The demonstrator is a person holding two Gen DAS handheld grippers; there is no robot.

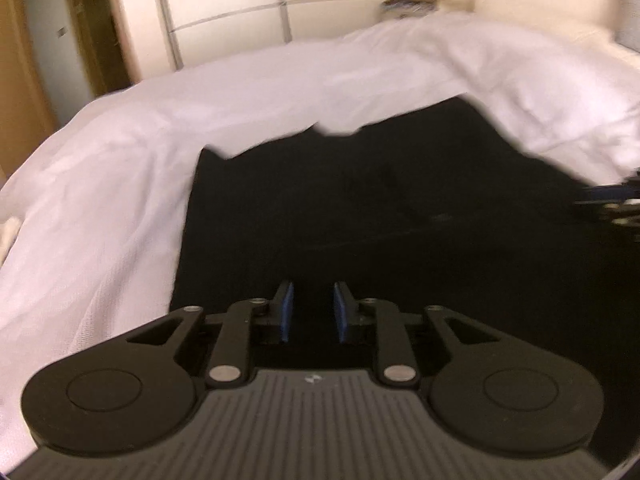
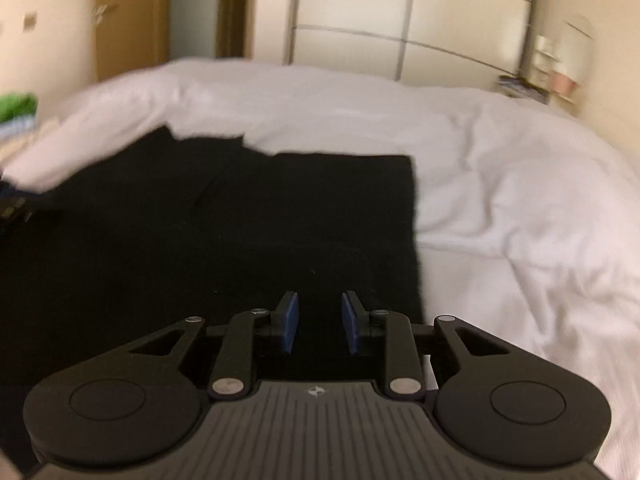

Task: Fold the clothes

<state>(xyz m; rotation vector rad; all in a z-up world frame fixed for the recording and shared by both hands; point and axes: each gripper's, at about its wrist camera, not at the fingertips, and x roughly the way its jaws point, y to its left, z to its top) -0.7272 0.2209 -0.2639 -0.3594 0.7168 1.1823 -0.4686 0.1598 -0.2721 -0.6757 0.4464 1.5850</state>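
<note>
The garment [image 2: 224,232] lies spread flat on the bed [image 2: 500,184], and both grippers sit over the garment's near edge: the left gripper [image 1: 310,306] toward its left side, the right gripper [image 2: 319,314] close to its right side. Behind the bed stands a wardrobe [image 2: 400,16]. Left of the wardrobe is a doorway [image 2: 192,8]; right of it, what seems to be a small shelf [image 2: 560,76], blurred.
</note>
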